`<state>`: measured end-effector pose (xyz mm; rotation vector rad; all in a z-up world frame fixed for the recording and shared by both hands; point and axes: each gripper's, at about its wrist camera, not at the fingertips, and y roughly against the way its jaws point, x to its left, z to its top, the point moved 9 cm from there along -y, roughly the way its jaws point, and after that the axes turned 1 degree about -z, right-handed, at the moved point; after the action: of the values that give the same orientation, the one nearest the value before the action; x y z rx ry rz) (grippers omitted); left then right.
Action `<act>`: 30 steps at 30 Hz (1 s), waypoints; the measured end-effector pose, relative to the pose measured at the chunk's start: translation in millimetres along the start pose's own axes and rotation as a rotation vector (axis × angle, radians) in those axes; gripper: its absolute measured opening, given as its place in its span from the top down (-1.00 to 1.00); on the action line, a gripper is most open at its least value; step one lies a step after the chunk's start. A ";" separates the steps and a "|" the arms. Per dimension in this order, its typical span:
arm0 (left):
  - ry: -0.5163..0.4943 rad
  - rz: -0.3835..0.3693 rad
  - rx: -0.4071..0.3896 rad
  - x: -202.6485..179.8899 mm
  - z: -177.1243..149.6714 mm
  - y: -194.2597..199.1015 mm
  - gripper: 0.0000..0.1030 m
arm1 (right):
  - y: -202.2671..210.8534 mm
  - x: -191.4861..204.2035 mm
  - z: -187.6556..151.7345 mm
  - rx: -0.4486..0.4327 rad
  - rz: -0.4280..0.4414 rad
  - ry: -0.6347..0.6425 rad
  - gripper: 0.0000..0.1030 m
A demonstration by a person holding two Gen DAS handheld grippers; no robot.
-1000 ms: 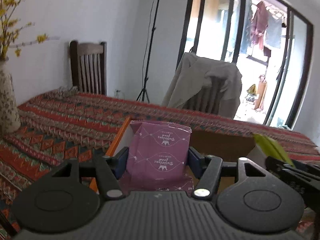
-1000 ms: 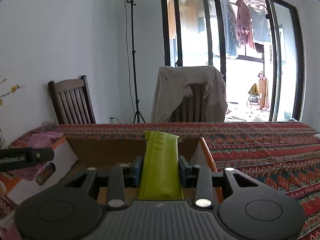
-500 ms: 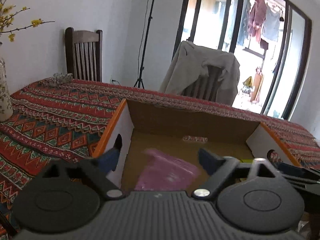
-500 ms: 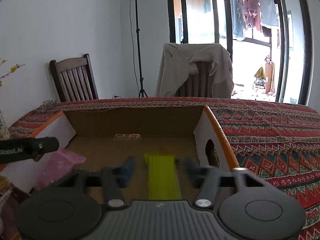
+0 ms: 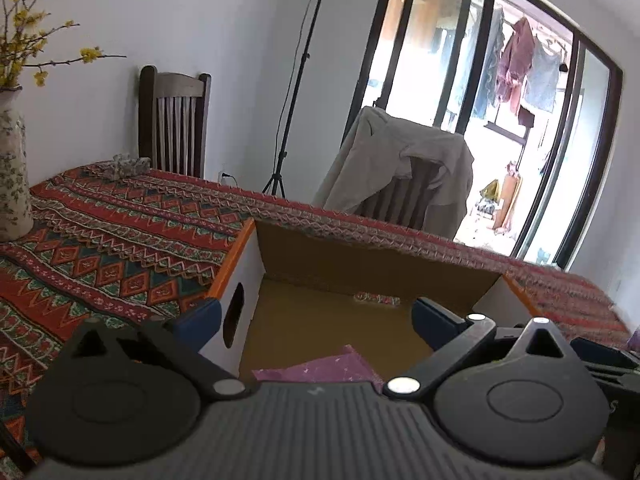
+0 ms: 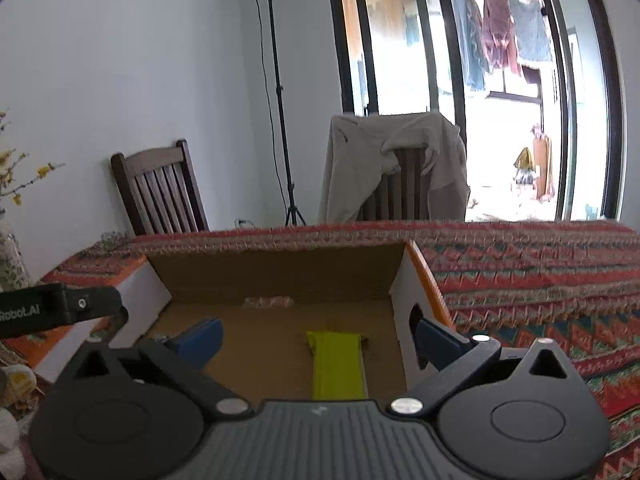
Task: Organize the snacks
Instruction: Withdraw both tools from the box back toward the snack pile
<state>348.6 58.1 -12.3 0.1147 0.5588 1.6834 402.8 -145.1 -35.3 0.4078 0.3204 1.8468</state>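
Note:
An open cardboard box (image 5: 380,264) stands on the patterned tablecloth. A purple snack packet (image 5: 328,368) lies flat on its floor, just below my left gripper (image 5: 316,316). That gripper's jaws are opening wide, with nothing pressed between them. In the right wrist view a yellow-green packet (image 6: 339,364) lies on the floor of the box (image 6: 404,292), under my right gripper (image 6: 320,336). Its jaws are opening too, and the pads are clear of the packet. Part of the left gripper's body (image 6: 60,312) shows at the left edge of the right wrist view.
A small reddish wrapped item (image 6: 268,302) lies against the box's far wall. A vase (image 5: 12,184) with yellow flowers stands at the far left. Two chairs, one draped with a jacket (image 5: 400,176), line the table's far side beside a light stand (image 6: 280,120).
Both grippers let go: the purple packet and the yellow-green packet dropped from upright between the pads to flat on the box floor. Both pairs of jaws spread wide.

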 end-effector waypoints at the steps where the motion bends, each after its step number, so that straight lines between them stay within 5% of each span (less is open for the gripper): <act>1: 0.010 -0.002 -0.005 -0.9 3.8 5.1 -1.00 | 5.9 1.2 3.9 -0.014 -0.006 0.008 -1.00; 16: -0.038 -0.005 -0.115 -17.6 24.4 108.5 -1.00 | 97.3 14.4 23.7 -0.084 -0.001 0.066 -1.00; 30: -0.085 -0.031 -0.062 0.0 -43.0 174.1 -1.00 | 175.1 -11.2 -46.0 -0.030 -0.007 0.053 -1.00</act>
<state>175.0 30.4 23.5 0.1311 0.4424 1.6559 235.9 -209.6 -5.4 0.3375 0.3298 1.8555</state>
